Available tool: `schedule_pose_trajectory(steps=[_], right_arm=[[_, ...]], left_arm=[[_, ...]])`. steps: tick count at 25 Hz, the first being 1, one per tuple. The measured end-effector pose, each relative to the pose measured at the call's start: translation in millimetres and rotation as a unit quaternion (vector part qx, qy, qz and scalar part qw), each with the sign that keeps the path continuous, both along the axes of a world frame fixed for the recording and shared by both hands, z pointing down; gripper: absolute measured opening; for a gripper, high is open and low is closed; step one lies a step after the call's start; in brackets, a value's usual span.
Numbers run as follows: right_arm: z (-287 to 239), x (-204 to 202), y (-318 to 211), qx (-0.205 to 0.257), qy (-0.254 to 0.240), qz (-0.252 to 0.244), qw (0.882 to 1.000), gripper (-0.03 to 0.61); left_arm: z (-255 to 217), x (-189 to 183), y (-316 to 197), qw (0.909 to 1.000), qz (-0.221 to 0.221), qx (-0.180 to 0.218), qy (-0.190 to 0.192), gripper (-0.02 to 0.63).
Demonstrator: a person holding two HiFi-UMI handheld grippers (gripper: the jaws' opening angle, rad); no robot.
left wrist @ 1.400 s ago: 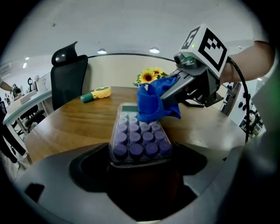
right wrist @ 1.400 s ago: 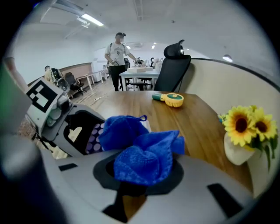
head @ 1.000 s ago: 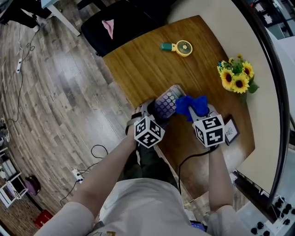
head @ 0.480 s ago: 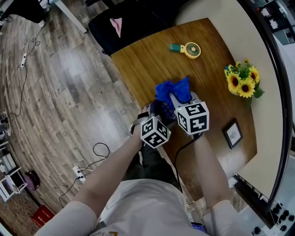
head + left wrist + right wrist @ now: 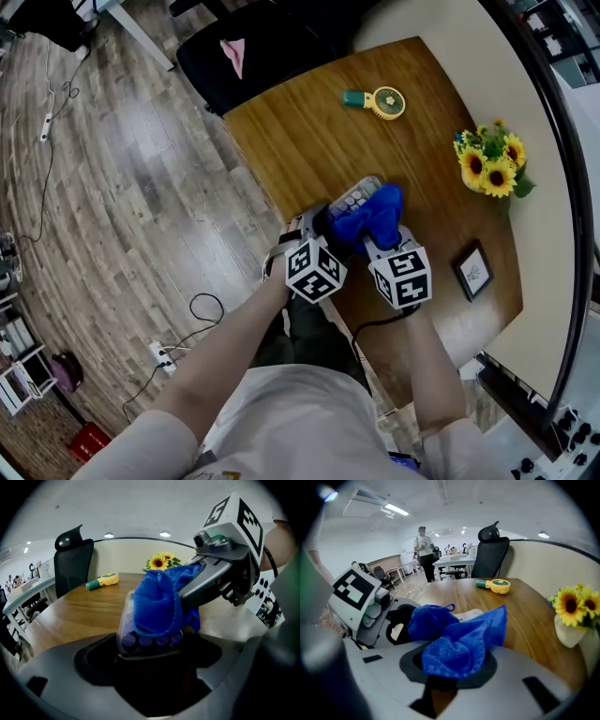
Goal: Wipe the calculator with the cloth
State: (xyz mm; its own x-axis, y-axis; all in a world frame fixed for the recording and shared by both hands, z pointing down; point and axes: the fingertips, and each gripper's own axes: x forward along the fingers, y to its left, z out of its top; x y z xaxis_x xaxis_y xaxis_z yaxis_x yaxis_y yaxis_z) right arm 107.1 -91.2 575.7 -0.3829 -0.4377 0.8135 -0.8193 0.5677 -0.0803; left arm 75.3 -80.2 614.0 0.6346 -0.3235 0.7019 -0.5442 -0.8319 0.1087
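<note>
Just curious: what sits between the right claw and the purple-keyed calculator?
A bunched blue fabric cloth, gripped by the right claw and lying on the purple-keyed calculator held in the left claw; the left gripper view shows it.

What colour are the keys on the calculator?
Purple. The calculator keys show best in the left gripper view, just below the blue cloth.

Left gripper (image 5: 329, 223), right gripper (image 5: 368, 234) side by side, both clamped.
</note>
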Motion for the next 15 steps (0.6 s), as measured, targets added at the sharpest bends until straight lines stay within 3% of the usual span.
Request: schedule_pose_trajectory(steps=[7, 11, 15], right_arm=[[16.2, 58.3, 34.2, -0.081, 0.099, 0.002, 0.992, 0.092], [-16.1, 64.4, 10.2, -0.046, 0.047, 0.051, 0.997, 0.092], [-59.7, 26.6, -31.6, 0.03, -0.018, 0.046, 0.998, 0.095]], left_arm=[[0.6, 0.0, -0.1, 1.0, 0.0, 0.0, 0.0, 0.449], [0.1, -0.3, 0.0, 1.0, 0.001, 0.001, 0.0, 0.449], [-0.3, 0.1, -0.3, 1.0, 0.0, 0.001, 0.0, 0.449]])
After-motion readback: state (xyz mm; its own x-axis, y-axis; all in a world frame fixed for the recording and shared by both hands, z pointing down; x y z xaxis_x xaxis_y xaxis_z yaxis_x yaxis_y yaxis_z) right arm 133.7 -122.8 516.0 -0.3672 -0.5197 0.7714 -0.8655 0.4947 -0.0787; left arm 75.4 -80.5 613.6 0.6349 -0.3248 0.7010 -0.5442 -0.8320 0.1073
